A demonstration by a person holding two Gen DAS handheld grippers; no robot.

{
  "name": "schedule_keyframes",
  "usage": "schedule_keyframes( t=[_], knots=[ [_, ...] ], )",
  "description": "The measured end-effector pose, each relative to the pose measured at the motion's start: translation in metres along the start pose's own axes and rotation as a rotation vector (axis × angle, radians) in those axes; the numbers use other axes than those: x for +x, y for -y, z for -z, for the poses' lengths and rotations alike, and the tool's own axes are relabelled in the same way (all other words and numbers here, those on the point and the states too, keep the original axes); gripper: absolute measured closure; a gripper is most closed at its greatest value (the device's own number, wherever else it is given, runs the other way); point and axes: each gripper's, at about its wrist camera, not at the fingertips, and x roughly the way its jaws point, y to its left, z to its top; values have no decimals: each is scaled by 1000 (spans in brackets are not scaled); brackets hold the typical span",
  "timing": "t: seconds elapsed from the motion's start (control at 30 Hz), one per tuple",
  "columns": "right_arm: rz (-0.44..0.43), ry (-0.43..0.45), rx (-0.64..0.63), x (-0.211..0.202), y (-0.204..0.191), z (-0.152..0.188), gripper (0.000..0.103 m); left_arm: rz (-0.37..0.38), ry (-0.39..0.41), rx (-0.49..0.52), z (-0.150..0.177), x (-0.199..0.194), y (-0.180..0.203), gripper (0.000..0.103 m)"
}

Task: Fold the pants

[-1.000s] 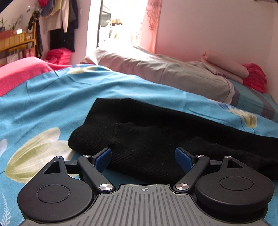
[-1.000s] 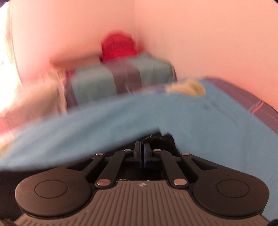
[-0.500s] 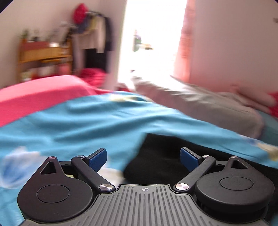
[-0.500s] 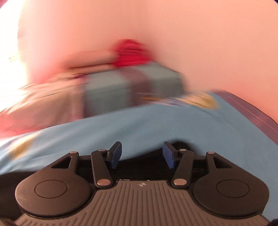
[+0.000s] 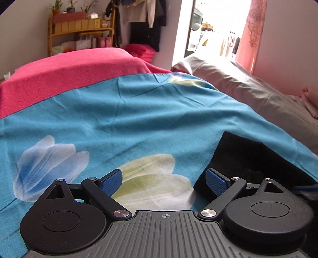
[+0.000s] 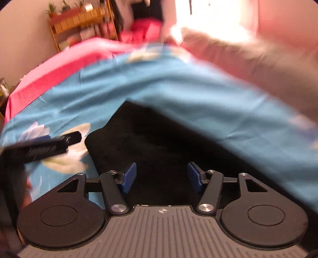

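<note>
The black pants (image 6: 159,139) lie folded flat on the blue flowered bedsheet (image 5: 139,119). In the left wrist view only their left end (image 5: 248,156) shows, at the right. My left gripper (image 5: 164,181) is open and empty, over the sheet just left of that end. My right gripper (image 6: 162,177) is open and empty, low over the near edge of the pants. The left gripper also shows in the right wrist view (image 6: 45,146), to the left of the pants.
A pink blanket (image 5: 69,75) covers the bed's far left. A grey pillow (image 5: 258,93) lies at the far right. A wooden shelf (image 5: 79,31) and hanging clothes (image 5: 143,15) stand by the back wall, beside a bright doorway (image 5: 214,29).
My right gripper has opened and let go of the pants, then swung left. My left gripper has moved left off the pants and stayed open.
</note>
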Motion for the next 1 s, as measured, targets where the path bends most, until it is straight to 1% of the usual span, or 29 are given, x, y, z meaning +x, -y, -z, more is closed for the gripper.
schedule_keyframes(
  t=[0.03,0.1,0.13,0.17,0.2,0.3,0.37,0.43,0.47,0.5,0.53,0.57,0.6,0.63,0.67,0.73,0.83,0.87,0.9,0.93,0.97,1.0],
  knots=[
    [49,38,48,6,9,-8,54,3,-9,1,1,1,0,0],
    [85,163,179,-9,25,-11,54,15,-26,-6,1,3,-2,0],
    [85,163,179,-9,25,-11,50,19,-34,-13,1,4,-4,0],
    [70,204,217,-18,26,-8,37,23,-37,-19,1,5,-5,0],
    [2,210,238,-27,27,0,34,23,-37,-20,1,5,-5,0],
    [-65,164,251,-37,25,19,36,21,-36,1,1,4,-1,0],
    [-98,152,311,-49,33,35,37,17,-30,14,0,1,2,0],
    [-109,199,340,-75,47,47,37,30,-34,25,-3,-3,3,0],
    [-104,235,350,-93,54,49,37,37,-33,39,-5,-5,5,0],
    [-104,235,350,-93,54,49,34,40,-32,63,-7,-10,9,0],
    [-73,303,385,-128,75,57,33,49,-36,93,-10,-15,15,0],
    [-45,330,414,-144,88,62,32,69,-44,125,-13,-20,22,0],
    [-45,330,414,-144,88,62,32,102,-54,161,-16,-24,30,0],
    [-24,362,481,-160,113,74,31,139,-65,197,-19,-29,38,0],
    [-38,362,524,-161,124,80,30,175,-77,227,-23,-31,48,0],
    [-95,341,602,-152,140,97,30,255,-122,276,-31,-29,71,0],
    [-175,291,665,-125,153,118,30,337,-124,276,-35,-13,108,0],
    [-194,273,689,-114,159,125,31,362,-120,270,-32,-2,119,0],
    [-188,262,704,-110,169,133,36,372,-137,248,-28,13,128,0],
    [-164,259,712,-110,180,140,40,381,-185,219,-21,31,132,0],
    [-142,275,730,-115,197,151,50,384,-234,193,-13,51,132,0],
    [-149,300,769,-125,217,163,60,372,-208,190,-4,60,131,0]
  ],
)
